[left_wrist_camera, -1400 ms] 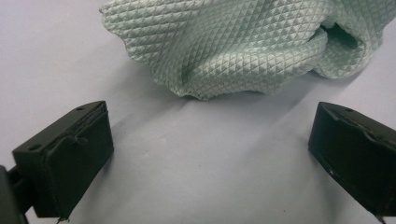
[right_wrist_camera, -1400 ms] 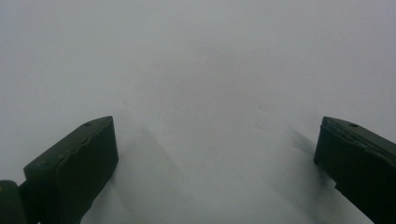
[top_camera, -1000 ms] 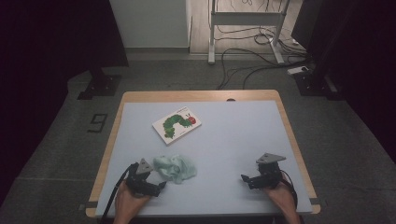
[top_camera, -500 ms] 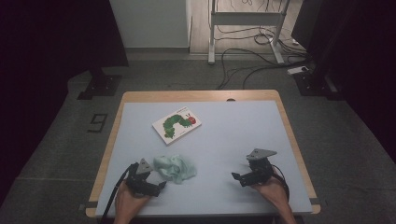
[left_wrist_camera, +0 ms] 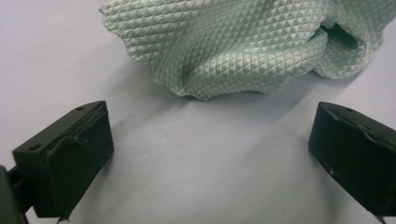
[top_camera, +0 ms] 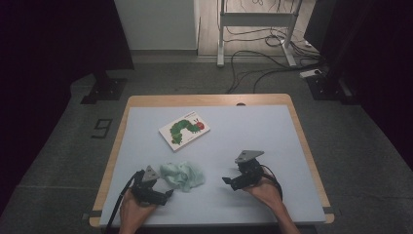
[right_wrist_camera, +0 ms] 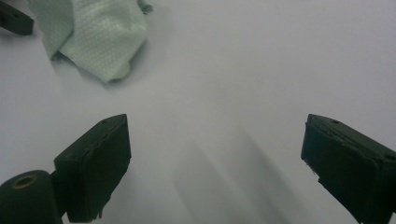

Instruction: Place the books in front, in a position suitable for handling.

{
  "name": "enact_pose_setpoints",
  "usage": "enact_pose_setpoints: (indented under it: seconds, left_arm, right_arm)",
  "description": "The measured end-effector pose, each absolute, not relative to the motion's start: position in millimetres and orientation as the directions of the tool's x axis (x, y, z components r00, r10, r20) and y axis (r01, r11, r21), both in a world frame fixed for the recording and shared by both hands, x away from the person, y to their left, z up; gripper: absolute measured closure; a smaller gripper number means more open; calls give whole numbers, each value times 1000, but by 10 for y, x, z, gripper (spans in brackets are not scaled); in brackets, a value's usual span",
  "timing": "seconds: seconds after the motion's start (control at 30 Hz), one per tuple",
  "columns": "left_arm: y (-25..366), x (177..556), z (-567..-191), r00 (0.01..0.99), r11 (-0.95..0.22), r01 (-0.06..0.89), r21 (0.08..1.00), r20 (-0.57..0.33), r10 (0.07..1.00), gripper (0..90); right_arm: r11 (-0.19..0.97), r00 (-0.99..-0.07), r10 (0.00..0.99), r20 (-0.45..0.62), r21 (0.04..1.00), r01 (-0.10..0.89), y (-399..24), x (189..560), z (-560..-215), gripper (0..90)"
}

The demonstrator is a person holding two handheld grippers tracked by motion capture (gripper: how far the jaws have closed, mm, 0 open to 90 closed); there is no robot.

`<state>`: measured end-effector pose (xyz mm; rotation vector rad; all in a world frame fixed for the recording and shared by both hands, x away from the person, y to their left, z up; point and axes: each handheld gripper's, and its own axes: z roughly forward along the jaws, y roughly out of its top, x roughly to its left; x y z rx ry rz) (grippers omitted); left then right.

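Since the earlier frame, the right gripper (top_camera: 229, 181) has slid left across the bench (top_camera: 272, 131) toward the crumpled green cloth (top_camera: 183, 175), its jaws closing a little but wide apart with nothing between them. Near the left front edge, the left gripper (top_camera: 168, 194) sits beside the cloth, jaws spread and empty. A picture book (top_camera: 184, 129) lies farther back. To grab well, each side should probably pinch a separate loose edge low against the bench, then pull apart evenly.
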<state>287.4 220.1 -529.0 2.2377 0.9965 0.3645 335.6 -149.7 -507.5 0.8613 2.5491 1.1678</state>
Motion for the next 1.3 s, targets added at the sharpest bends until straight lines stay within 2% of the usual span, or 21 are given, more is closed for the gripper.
enact_pose_setpoints:
  seconds: [0.13, 0.33, 0.87, 1.3]
  left_arm:
    - [2201, 2874, -5290, 672, -498, 559, 664, -11, 740, 0]
    - [2201, 2874, -5290, 673, -498, 558, 664, -11, 740, 0]
    - [2200, 2874, -5290, 672, -498, 558, 663, -9, 740, 0]
    - [2200, 2873, -5291, 672, -497, 558, 664, -10, 741, 0]
  right_arm:
    - [524, -831, 554, 44, 758, 389, -1352, 3378, -5053, 122]
    - [572, -870, 492, 26, 744, 345, -1116, 3405, -5025, 121]
    - [604, -907, 420, 19, 740, 296, -642, 3490, -5034, 150]
    - [621, -930, 368, 24, 738, 264, -278, 3582, -5060, 246]
